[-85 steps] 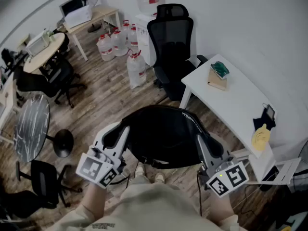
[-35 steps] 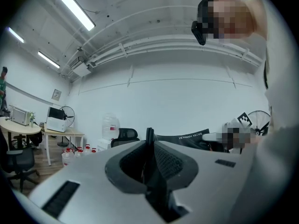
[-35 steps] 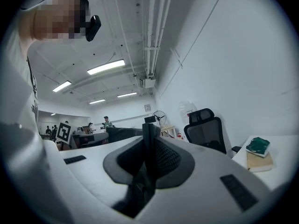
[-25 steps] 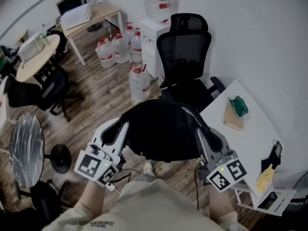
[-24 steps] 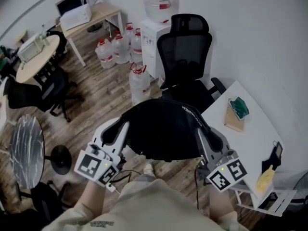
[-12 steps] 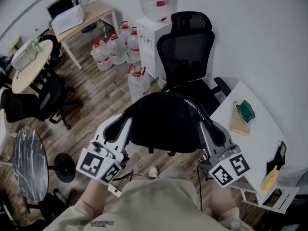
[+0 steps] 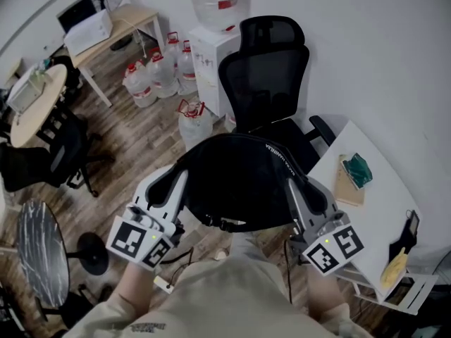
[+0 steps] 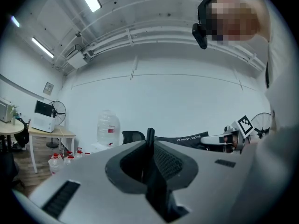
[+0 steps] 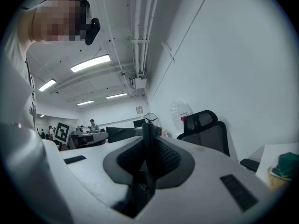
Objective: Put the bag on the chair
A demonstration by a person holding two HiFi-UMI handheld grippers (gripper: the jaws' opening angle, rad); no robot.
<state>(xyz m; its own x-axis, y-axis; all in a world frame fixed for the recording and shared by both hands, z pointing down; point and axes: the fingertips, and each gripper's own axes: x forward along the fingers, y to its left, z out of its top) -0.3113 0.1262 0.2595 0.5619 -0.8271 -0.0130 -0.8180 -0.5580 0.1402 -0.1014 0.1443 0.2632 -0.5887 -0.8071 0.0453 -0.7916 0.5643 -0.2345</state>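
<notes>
Over the wood floor point(image 7: 141, 139), in front of the chair point(image 7: 264, 83): one black bag point(image 7: 239, 182), held up in the air between two hand-held tongs. From the head view it covers the front of the seat.

Left tongs point(image 7: 171, 189): jaws almost together, pinched on a thin black edge at the bag's left side. The left gripper view shows that edge upright between the pads.

Right tongs point(image 7: 301, 197): likewise nearly closed, clamped on a thin black edge at the bag's right side.

Chair: black, mesh back, headrest, armrests. It stands by the wall, just beside a white counter point(image 7: 380, 217).

Also present: water dispenser point(image 7: 211, 48) with a bottle on top, and several water jugs point(image 7: 151, 76) on the floor at its left.
</notes>
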